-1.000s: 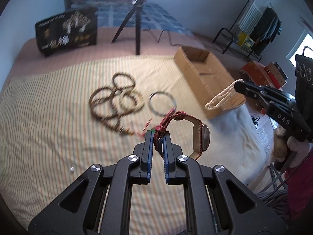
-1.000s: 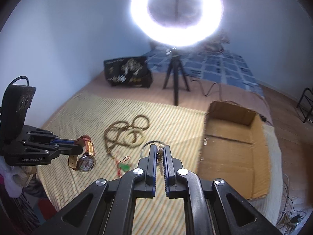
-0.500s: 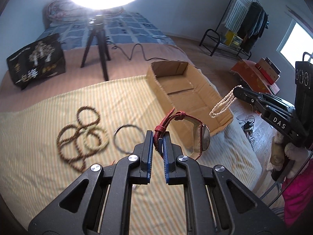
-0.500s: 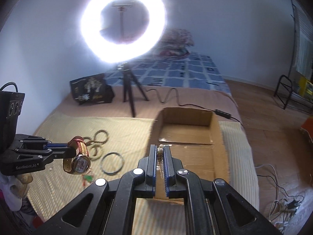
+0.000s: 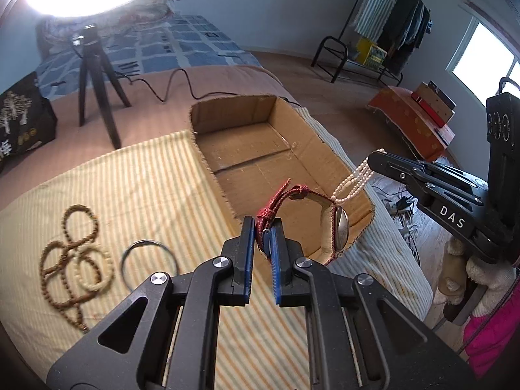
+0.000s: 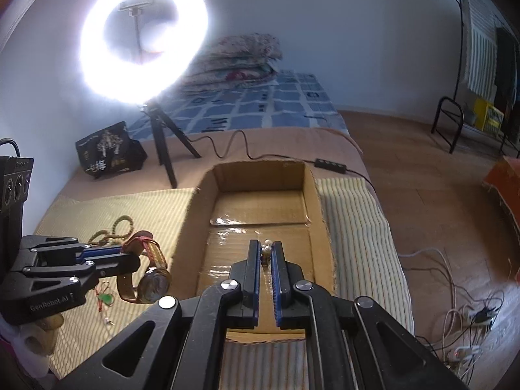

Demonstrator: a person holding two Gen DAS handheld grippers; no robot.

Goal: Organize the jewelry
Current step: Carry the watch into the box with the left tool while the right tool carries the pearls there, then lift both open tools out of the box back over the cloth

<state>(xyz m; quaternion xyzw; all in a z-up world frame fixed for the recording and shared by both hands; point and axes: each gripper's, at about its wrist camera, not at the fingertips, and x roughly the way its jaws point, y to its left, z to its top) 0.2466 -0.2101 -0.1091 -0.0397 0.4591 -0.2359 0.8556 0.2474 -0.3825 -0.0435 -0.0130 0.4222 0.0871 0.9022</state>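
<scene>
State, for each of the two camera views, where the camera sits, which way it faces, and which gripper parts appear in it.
Left wrist: rides the left gripper, facing the cardboard box; own fingers pinch the watch; right gripper at right.
Right wrist: rides the right gripper, facing the box; own fingers pinch the pearl necklace; left gripper at left.
Shared: box, watch, necklace, ring light.

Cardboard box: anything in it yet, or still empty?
Empty, as far as shown. The cardboard box shows only bare floor with shiny tape. The watch and pearl necklace still hang from the tongs.
</scene>
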